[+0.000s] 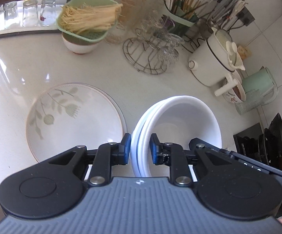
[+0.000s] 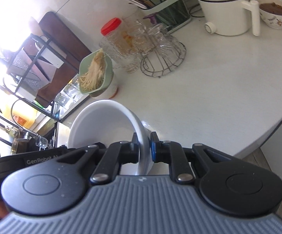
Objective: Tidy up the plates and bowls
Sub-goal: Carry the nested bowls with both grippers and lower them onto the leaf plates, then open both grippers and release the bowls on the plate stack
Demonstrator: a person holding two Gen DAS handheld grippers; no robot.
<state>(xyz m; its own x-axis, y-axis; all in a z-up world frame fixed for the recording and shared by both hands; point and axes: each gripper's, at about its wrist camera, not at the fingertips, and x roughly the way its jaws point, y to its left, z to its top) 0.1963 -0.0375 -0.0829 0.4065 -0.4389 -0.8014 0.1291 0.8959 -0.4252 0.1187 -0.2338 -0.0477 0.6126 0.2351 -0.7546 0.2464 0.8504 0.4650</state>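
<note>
A stack of white bowls, nested one in another, is seen at the lower centre of the left wrist view, lifted clear of the pale countertop. The stack is pinched by the left gripper across its near rim, one blue pad inside and one outside, the jaws drawn in to the thickness of the stacked walls.

In the right wrist view, a white bowl is shown at the lower centre, tilted with its mouth turned toward the left of the frame. Its rim is clamped by the right gripper, the jaws pressed almost together on the thin wall. Whether this is the same stack, held from its other side, cannot be told for sure, though a second gripper's body is glimpsed at the lower right of the left view.

The bowls are judged to be glazed ceramic or hard plastic: stiff, smooth and slippery, breakable if ceramic, and heavier as a stack than singly. A hold across the rim is thought to be the only practical one, and a tilt is to be watched, since nested bowls may slide apart.

A large plate with a leaf pattern is laid flat on the counter at the left of the left view, just beside the held stack. A wire rack and a green basket of noodles are left standing farther up the frame.
</note>
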